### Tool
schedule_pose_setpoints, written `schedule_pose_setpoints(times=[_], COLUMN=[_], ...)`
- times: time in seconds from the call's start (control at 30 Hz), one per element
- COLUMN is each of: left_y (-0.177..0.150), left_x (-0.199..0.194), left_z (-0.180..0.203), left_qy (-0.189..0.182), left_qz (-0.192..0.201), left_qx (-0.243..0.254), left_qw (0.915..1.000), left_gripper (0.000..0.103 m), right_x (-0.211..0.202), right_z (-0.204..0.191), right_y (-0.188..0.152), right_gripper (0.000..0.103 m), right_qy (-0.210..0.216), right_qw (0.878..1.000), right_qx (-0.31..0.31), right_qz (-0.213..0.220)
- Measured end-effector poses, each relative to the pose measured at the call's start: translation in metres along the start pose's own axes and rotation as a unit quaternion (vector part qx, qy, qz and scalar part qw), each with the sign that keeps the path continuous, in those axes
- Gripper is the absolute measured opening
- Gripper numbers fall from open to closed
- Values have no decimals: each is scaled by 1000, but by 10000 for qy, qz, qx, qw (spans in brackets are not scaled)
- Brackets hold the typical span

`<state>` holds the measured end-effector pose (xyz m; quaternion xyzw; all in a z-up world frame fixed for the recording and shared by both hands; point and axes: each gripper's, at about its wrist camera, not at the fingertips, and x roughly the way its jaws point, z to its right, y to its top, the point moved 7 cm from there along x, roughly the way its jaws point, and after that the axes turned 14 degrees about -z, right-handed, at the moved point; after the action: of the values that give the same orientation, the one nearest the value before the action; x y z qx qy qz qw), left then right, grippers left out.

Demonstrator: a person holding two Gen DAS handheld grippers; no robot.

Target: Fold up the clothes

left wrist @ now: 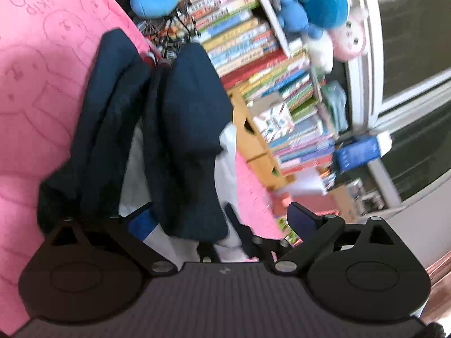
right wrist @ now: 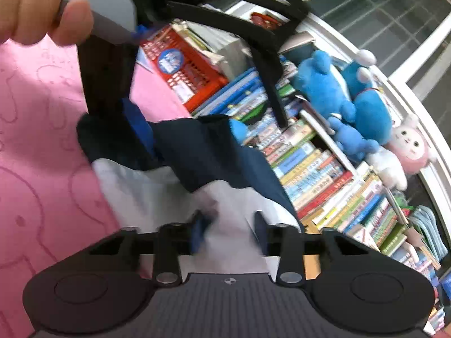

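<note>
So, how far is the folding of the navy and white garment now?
Done: nothing tidy yet; the navy and white garment is bunched up over the pink sheet. In hand: its white part sits inside the right claw, grip unclear; the left claw stands open. Left: probably spreading it flat and all the folds.

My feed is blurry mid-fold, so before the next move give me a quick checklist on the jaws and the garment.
1. Left gripper jaws open: ok, spread wide.
2. Left jaws clear of the navy and white garment: cannot tell; cloth hangs between them, contact at the left finger is hidden.
3. Right gripper closed on the garment: ok, jaws narrow with white cloth between them.
4. Garment lying flat on the pink sheet: not ok, it is bunched and lifted.
5. Picture sharp enough to aim: not ok, both views show motion blur.
6. Books and plush toys clear of the garment: ok, they sit behind it.
</note>
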<state>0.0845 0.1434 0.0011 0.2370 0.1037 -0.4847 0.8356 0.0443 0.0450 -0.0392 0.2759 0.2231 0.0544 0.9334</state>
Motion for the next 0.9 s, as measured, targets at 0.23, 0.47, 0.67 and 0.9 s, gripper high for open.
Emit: schedule_pose_setpoints(times=[0.23,0.47,0.67,0.9], left_y=[-14,-2,4,-15], left_x=[-1,22,-4,-23], left_z=[-2,-5,1,-16], left_qy=[-295,68,360,885], left_qz=[-24,411,887,967], left_qx=[-411,-512,-142,-22], left_qw=[9987,9978,9953,9914], left_gripper=[96,21,5,5], right_x=[-17,-14,-2,4], right_z=[-2,-4,22,34], right_y=[4,0,-29,-66], right_gripper=[12,8,9,13], right_qy=[-219,-246,-284,-198], right_qw=[9992,9993,9995,9981], right_qx=[21,-175,-38,200], right_qz=[339,208,-96,-552])
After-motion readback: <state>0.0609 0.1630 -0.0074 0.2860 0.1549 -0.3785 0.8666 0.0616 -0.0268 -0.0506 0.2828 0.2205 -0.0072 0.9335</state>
